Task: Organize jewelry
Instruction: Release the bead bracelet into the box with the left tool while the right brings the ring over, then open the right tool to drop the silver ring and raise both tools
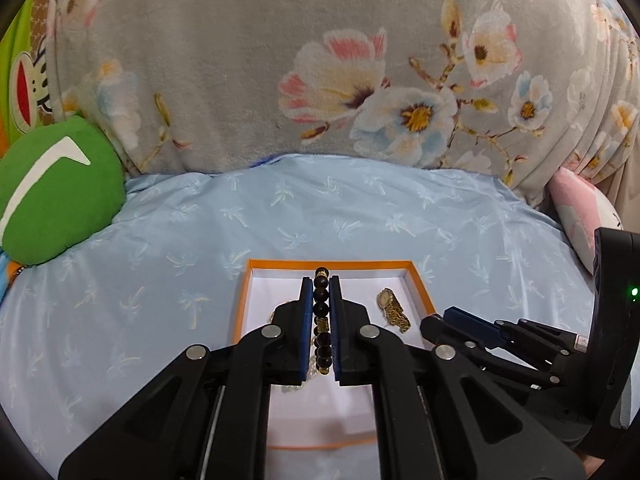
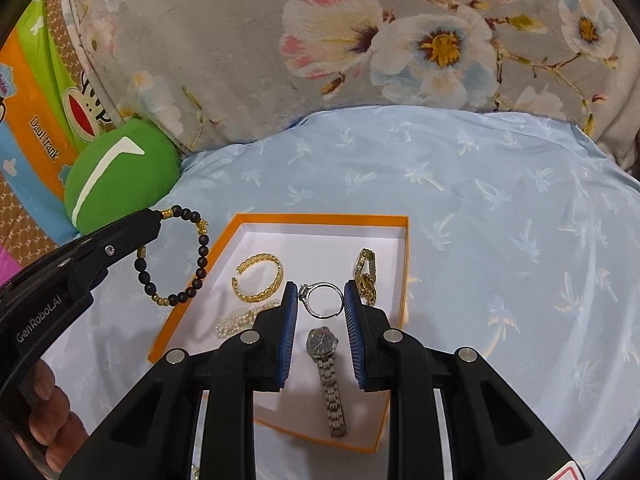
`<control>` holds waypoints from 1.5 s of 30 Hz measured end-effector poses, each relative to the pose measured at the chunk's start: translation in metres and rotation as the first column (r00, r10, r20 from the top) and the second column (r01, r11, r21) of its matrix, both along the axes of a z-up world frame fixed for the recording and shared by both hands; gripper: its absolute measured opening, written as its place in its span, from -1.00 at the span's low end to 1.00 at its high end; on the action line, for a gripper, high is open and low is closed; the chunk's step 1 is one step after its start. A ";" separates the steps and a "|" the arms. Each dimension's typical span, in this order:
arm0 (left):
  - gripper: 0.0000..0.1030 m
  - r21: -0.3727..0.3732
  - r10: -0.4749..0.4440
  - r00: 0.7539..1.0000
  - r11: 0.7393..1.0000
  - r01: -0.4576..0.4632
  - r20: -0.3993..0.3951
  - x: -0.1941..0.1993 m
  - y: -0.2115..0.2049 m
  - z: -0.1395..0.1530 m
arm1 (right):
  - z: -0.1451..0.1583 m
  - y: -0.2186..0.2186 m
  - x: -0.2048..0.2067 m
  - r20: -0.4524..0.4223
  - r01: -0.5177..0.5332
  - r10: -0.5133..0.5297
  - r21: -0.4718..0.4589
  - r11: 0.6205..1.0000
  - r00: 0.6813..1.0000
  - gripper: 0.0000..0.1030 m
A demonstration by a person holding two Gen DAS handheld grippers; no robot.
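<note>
Left tool (image 1: 321, 312) pinches a beaded bracelet (image 1: 322, 308); right tool (image 2: 322, 300) pinches a silver ring (image 2: 322, 300) above the orange box (image 2: 320, 219) on the bed.

A home bedroom; floral blanket (image 1: 240, 60), blue bedsheet (image 1: 160, 280), green plush cushion (image 1: 56, 192).

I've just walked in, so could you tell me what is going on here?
A person is sorting jewelry with a gripper in each hand. The left gripper is shut on a bead bracelet, held up beside the orange box. The right gripper pinches a silver ring above the box. A gold bangle, pearls and two watches lie inside.
</note>
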State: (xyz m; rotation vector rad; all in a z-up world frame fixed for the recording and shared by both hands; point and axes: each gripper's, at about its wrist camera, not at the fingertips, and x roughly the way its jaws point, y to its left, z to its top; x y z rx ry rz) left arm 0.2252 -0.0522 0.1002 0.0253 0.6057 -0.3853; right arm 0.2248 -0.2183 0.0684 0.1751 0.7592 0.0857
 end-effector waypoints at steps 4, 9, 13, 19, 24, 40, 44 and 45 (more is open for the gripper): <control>-0.86 0.002 0.007 0.999 1.000 -0.007 -0.053 0.023 -0.005 -0.022 | -0.016 0.004 0.021 -0.031 -0.008 0.007 -0.019 1.000 0.999 -0.57; -0.85 0.009 0.024 0.996 1.000 -0.023 -0.087 0.036 -0.005 -0.043 | -0.030 0.010 0.033 -0.051 -0.017 0.015 -0.051 0.999 0.999 -0.55; -0.77 0.008 0.054 0.995 0.999 -0.054 -0.086 0.036 0.001 -0.049 | -0.030 0.006 0.030 -0.037 0.001 -0.002 -0.036 0.999 0.999 -0.54; -0.48 0.005 0.095 0.992 0.996 -0.095 -0.086 0.029 0.014 -0.046 | -0.020 0.004 0.008 -0.009 0.013 -0.013 -0.019 1.000 1.000 -0.53; -0.48 0.015 0.104 0.992 0.995 -0.103 -0.067 0.010 0.023 -0.037 | -0.007 0.002 -0.029 0.024 0.018 -0.017 -0.012 1.000 1.000 -0.52; -0.25 0.029 0.122 0.984 0.992 -0.120 -0.131 -0.114 0.082 -0.071 | -0.042 -0.001 -0.182 -0.051 0.039 -0.041 -0.047 0.998 0.998 -0.48; -0.25 0.024 0.126 0.978 0.992 -0.124 -0.164 -0.129 0.087 -0.085 | -0.049 0.011 -0.191 -0.064 0.023 -0.028 -0.080 0.997 0.998 -0.48; -0.25 0.022 0.126 0.977 0.992 -0.124 -0.170 -0.132 0.088 -0.086 | -0.051 0.013 -0.192 -0.066 0.022 -0.028 -0.087 0.996 0.997 -0.48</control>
